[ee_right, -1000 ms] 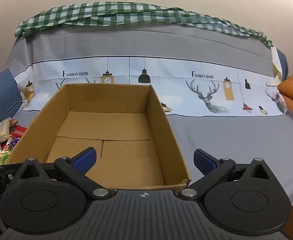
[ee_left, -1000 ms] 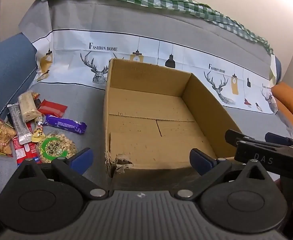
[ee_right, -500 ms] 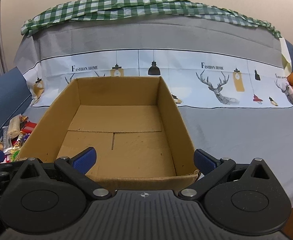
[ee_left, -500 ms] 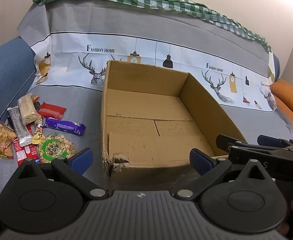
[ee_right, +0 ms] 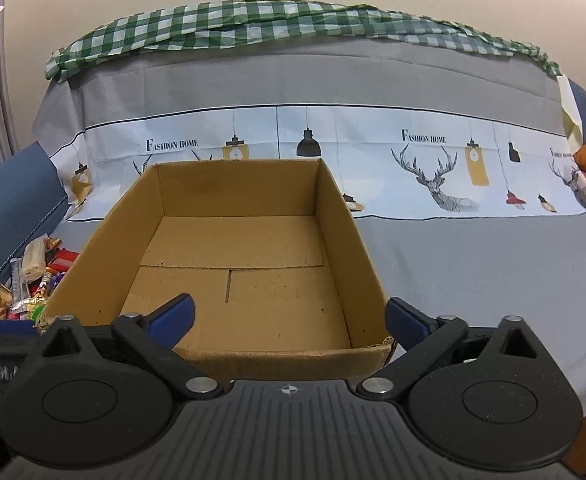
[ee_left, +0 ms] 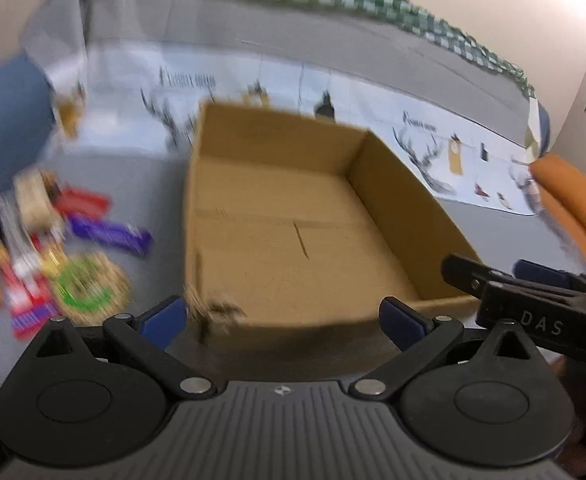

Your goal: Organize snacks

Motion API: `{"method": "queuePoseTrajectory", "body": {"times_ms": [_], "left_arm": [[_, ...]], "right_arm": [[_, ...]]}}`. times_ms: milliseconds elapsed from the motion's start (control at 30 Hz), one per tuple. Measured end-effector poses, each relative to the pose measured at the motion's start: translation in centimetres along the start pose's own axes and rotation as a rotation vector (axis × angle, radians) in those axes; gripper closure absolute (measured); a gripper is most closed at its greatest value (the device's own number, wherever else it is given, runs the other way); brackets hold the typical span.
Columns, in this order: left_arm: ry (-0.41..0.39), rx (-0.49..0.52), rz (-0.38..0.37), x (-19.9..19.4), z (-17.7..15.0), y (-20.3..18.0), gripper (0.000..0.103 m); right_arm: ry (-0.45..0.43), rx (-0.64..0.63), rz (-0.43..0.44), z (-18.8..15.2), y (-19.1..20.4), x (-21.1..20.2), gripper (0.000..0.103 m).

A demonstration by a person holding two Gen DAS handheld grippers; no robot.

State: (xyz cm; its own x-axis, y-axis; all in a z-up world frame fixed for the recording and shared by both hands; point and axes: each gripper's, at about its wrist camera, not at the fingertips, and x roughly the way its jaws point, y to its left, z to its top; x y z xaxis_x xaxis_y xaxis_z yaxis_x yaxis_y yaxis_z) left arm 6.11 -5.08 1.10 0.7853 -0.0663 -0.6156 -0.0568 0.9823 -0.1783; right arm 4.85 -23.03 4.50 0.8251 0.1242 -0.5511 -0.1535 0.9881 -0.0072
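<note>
Risks first. Left gripper sits right at the near wall of the cardboard box, by its torn left corner. Any swing toward the snacks from here could clip that corner, shove the box, or rip the wall more. The left view is motion-blurred, so aiming off that camera looks unreliable for the moment. Right gripper is also close above the near wall, and its body shows just to the right of the left one. The two are crowded, so a collision or crossed paths is likely if both go for the pile. The snacks overlap in a loose heap, so a pinch could take two packs or slide one off.

Tools: both jaws spread wide, nothing between the pads, neither touching the box as far as I can tell.

Task items: snack pile lies on the grey cover left of the box. Nearest is a round green-label pack, then the purple bar, then a red packet behind it. From the right view the pile is partly hidden by the box's left wall. Box interior is bare, so nothing is sorted yet.

Beyond: deer-print cover, green check cloth on top.
</note>
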Motion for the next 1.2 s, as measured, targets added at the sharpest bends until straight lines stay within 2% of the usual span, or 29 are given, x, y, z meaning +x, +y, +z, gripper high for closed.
{"method": "queuePoseTrajectory", "body": {"times_ms": [67, 100, 167, 200, 300, 367, 433, 467, 567, 667, 733, 800, 967, 1133, 1167, 1200], "left_arm": [[-0.042, 0.010, 0.056, -0.4, 0.0, 0.2, 0.000], [-0.038, -0.003, 0.042, -0.4, 0.0, 0.3, 0.000], [0.021, -0.011, -0.083, 0.1, -0.1, 0.3, 0.000], [0.014, 0.009, -0.085, -0.2, -0.1, -0.1, 0.001], [-0.080, 0.062, -0.021, -1.3, 0.0, -0.7, 0.000], [-0.053, 0.029, 0.000, -0.9, -0.1, -0.1, 0.000], [0.016, -0.006, -0.098, -0.1, -0.1, 0.3, 0.000], [0.005, -0.001, -0.118, -0.4, -0.1, 0.1, 0.001], [-0.081, 0.055, -0.069, -1.8, 0.0, -0.2, 0.001], [-0.086, 0.009, -0.044, -2.3, 0.1, 0.8, 0.001], [-0.128, -0.012, -0.042, -3.4, 0.1, 1.6, 0.001], [-0.177, 0.010, -0.039, -5.0, 0.0, 2.1, 0.001], [-0.259, 0.121, -0.086, -7.7, 1.7, 2.9, 0.005], [-0.200, 0.228, -0.214, -8.1, 4.3, 5.4, 0.005], [-0.196, 0.243, -0.223, -8.0, 4.5, 6.1, 0.007], [-0.194, 0.263, -0.227, -8.0, 4.7, 6.8, 0.014]], "right_arm": [[-0.003, -0.002, -0.002, 0.0, 0.0, 0.0, 0.009], [-0.003, -0.002, -0.002, 0.0, 0.0, -0.1, 0.009], [-0.006, -0.002, -0.001, 0.0, 0.1, -0.1, 0.009], [-0.009, -0.004, 0.000, 0.0, 0.2, -0.1, 0.009], [-0.013, -0.007, -0.005, 0.0, 0.4, 0.0, 0.010], [-0.014, -0.008, -0.008, 0.0, 0.6, 0.1, 0.010], [-0.015, -0.019, -0.012, 0.0, 0.9, 0.1, 0.011], [-0.015, -0.027, -0.013, -0.1, 1.0, 0.2, 0.012], [-0.021, -0.040, -0.020, -0.1, 1.3, 0.2, 0.016], [-0.035, -0.036, -0.017, -0.2, 1.6, 0.0, 0.020], [-0.038, -0.026, -0.018, 0.0, 1.7, 0.1, 0.029], [-0.040, -0.007, -0.008, 0.1, 2.0, 0.1, 0.037], [-0.073, 0.068, 0.067, 0.9, 3.0, -0.3, 0.038], [-0.132, 0.064, 0.112, 1.6, 5.5, -0.8, 0.036], [-0.139, 0.059, 0.128, 1.7, 6.1, -0.8, 0.036], [-0.144, 0.054, 0.148, 1.8, 6.8, -0.9, 0.036]]}}
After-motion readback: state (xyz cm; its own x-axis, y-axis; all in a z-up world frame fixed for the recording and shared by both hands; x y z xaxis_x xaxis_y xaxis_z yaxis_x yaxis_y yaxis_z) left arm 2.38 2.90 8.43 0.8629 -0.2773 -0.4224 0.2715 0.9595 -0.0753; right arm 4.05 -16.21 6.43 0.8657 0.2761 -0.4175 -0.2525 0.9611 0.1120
